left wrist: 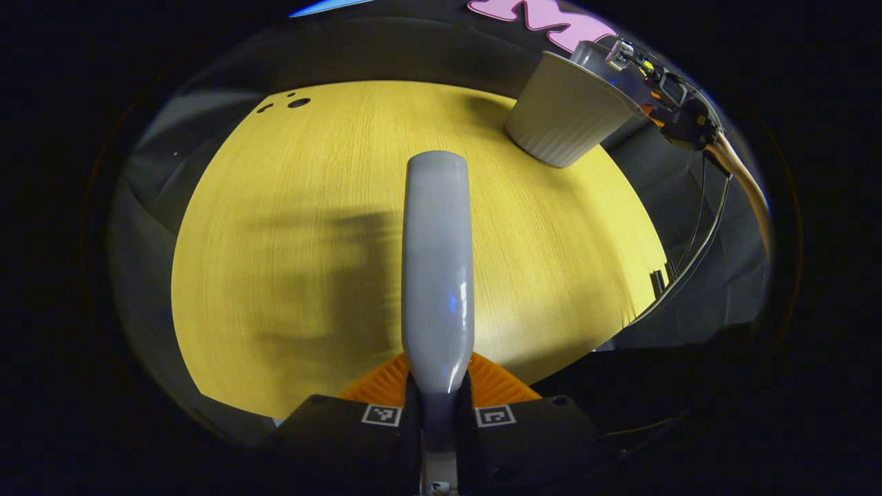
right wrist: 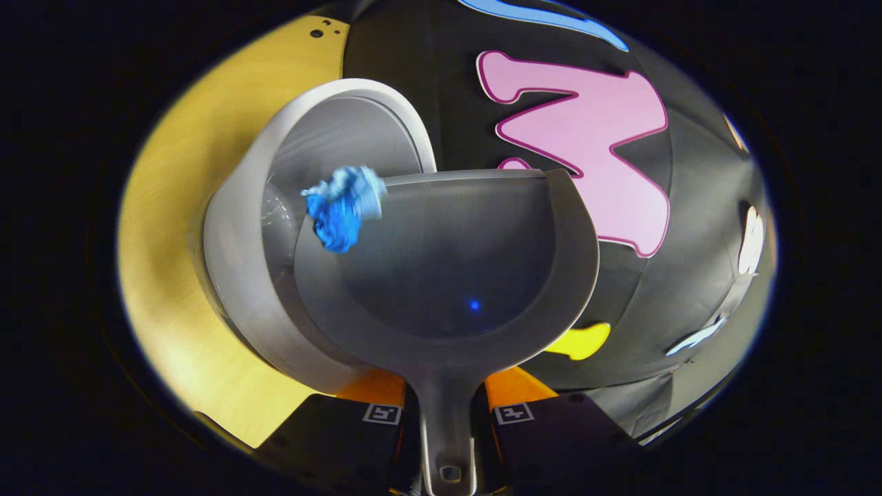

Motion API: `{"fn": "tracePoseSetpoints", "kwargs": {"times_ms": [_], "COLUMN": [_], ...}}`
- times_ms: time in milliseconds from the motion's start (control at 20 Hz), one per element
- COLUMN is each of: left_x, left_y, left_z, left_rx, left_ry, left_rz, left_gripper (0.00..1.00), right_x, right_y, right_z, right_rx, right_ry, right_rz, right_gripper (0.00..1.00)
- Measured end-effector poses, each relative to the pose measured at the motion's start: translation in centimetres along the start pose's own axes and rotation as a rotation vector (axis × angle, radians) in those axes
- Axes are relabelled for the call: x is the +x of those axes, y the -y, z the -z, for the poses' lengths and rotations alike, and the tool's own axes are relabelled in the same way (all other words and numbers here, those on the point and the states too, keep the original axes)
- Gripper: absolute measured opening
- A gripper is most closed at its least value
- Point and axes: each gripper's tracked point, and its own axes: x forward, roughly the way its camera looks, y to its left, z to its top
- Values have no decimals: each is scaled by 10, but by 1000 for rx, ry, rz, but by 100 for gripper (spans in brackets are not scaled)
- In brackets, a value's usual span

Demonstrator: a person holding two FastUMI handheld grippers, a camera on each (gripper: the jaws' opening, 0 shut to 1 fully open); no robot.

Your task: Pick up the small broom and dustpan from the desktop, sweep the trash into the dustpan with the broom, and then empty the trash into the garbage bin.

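Note:
In the left gripper view my left gripper (left wrist: 438, 406) is shut on the grey broom (left wrist: 437, 275), which points forward above the yellow desktop (left wrist: 275, 241). The pale ribbed garbage bin (left wrist: 561, 114) stands at the far right, with the right gripper (left wrist: 679, 114) above its rim. In the right gripper view my right gripper (right wrist: 446, 413) is shut on the handle of the grey dustpan (right wrist: 448, 275), held over the open bin (right wrist: 234, 275). A crumpled blue piece of trash (right wrist: 341, 207) sits at the dustpan's front left lip, over the bin's mouth.
The desktop's right edge (left wrist: 648, 275) runs close to the bin, with dark cloth beyond it. Cables (left wrist: 696, 255) hang from the right gripper past that edge. Small round holes (left wrist: 298, 102) mark the desktop's far left corner.

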Motion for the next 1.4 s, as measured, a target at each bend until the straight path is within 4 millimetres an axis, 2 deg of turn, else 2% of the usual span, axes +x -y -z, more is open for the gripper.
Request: {"fn": "tracePoseSetpoints", "kwargs": {"times_ms": [200, 450, 700, 900, 950, 1000, 1200, 1250, 1300, 1400], "left_x": [-1, -2, -3, -4, -5, -6, -7, -8, -9, -10], "left_y": [1, -1, 1, 5, 5, 4, 6, 6, 6, 5], "left_z": [-1, -3, -6, -7, -7, -9, -9, -9, -10, -10], "left_rx": [1, 9, -6, -44, -46, -45, -56, -59, -61, -65], "left_ry": [-9, -6, 42, 63, 67, 72, 87, 91, 96, 108], "left_rz": [0, -14, -35, -38, -44, -49, -50, -50, -48, -49], "left_gripper": [25, 25, 24, 25, 24, 24, 25, 25, 25, 25], "right_x": [5, 5, 3, -5, -9, -14, -30, -36, -48, -69], "right_y": [6, 0, 2, 9, 10, 14, 34, 38, 44, 56], "right_z": [4, 4, 20, 20, 19, 18, 9, 5, 1, -10], "right_rx": [-51, 64, 285, 557, 614, 657, 833, 882, 934, 1032], "right_ry": [19, -18, -82, -105, -112, -109, -64, -52, -35, 3], "right_rz": [59, 0, -107, -220, -253, -271, -326, -346, -366, -413], "right_gripper": [34, 34, 34, 34, 30, 34, 34, 29, 34, 34]}}
